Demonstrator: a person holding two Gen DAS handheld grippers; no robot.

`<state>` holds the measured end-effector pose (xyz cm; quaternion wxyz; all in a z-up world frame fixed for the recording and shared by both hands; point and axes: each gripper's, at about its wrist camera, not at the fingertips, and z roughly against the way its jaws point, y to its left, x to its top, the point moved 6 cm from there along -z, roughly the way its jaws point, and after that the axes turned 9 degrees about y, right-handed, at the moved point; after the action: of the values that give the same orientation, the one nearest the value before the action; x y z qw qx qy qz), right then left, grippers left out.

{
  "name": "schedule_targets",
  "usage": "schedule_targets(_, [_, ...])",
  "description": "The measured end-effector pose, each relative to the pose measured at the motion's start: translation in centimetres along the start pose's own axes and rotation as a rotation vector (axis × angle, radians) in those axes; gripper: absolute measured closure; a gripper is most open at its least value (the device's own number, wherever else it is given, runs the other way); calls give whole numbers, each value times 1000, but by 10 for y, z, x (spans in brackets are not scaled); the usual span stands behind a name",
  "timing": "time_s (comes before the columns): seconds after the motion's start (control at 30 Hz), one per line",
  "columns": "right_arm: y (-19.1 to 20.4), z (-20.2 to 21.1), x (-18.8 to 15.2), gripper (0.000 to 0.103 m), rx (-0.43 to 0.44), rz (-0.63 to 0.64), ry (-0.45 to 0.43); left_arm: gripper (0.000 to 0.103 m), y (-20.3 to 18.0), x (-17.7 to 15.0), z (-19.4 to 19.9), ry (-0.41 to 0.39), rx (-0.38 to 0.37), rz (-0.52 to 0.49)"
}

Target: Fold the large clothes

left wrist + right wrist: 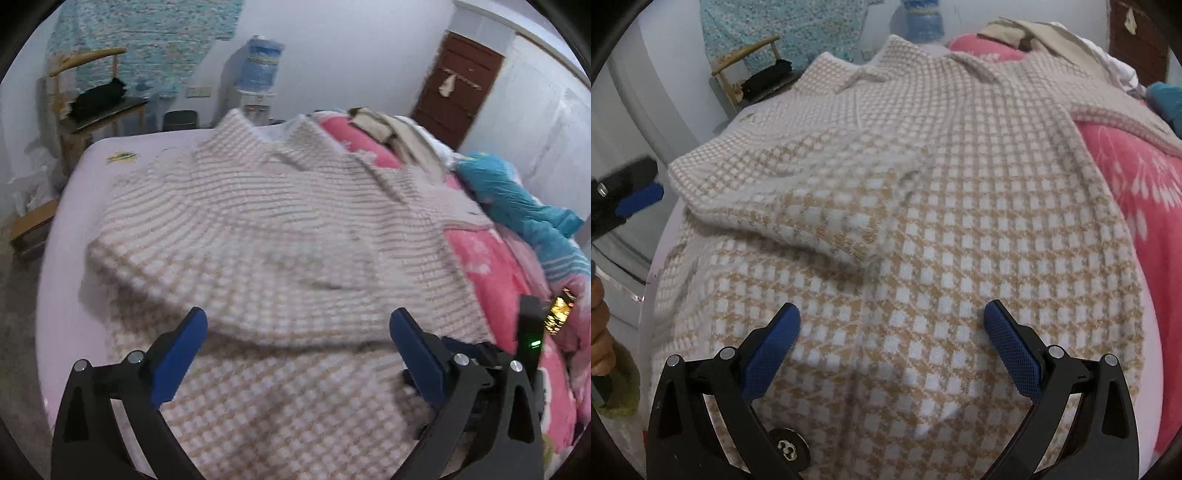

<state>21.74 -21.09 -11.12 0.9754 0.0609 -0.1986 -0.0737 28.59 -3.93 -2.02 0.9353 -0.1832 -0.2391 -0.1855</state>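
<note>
Left wrist view: left gripper (297, 328) tilted down, jaws spread, empty | right gripper (892, 325) tilted down, spread, empty | coat (923, 206) flat on bed (74, 221), sleeve folded across

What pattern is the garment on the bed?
Tan-and-white check knit garment; clearest in the right wrist view.

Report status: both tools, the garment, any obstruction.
Left tool open, empty. Right tool open, empty, over the garment. Sleeve folded across the front. Pink quilt under its right edge.
</note>
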Motion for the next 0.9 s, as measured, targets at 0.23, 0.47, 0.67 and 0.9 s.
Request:
schedule_targets(0.23, [9,1,-12,7,-39,99,31,6,48,-26,-25,62,181,107])
schedule_targets(0.47, [-7,57,8,7,118,44,37,6,75,-24,-12,-8,183,196])
schedule_targets(0.67, [-16,49,55,9,303,-78,122,6,92,2,14,-167,167,256])
schedule_targets(0.9, [-18,-13,75,43,426,-223,283,14,100,5,-14,-98,187,246])
